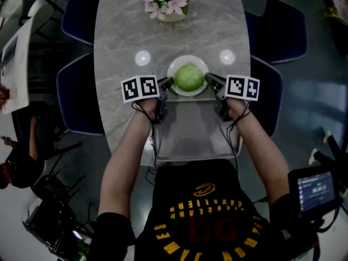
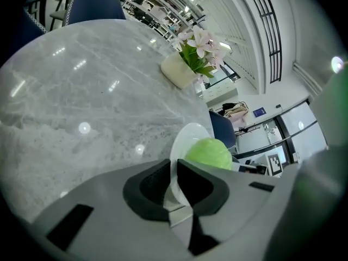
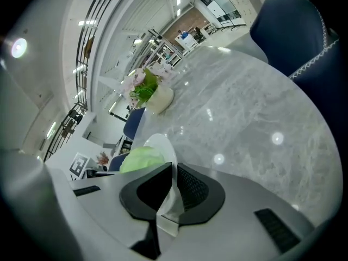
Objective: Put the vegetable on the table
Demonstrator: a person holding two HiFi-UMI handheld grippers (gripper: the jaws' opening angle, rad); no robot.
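A round green cabbage [image 1: 188, 76] sits on a white plate [image 1: 177, 89] over the grey marble table [image 1: 119, 37]. My left gripper [image 1: 166, 84] is shut on the plate's left rim, and my right gripper [image 1: 211, 80] is shut on its right rim. In the left gripper view the plate's rim [image 2: 179, 145] stands between the black pads, with the cabbage [image 2: 209, 153] just beyond. The right gripper view shows the plate's rim [image 3: 163, 144] pinched the same way, with the cabbage [image 3: 141, 159] behind it. Whether the plate rests on the table or hangs just above it, I cannot tell.
A pale vase of pink flowers [image 1: 171, 0] stands at the table's far end. Dark blue chairs [image 1: 79, 94] flank both long sides. Two bright light reflections [image 1: 142, 58] lie on the tabletop beside the plate. A paler mat or panel [image 1: 187, 129] covers the near end.
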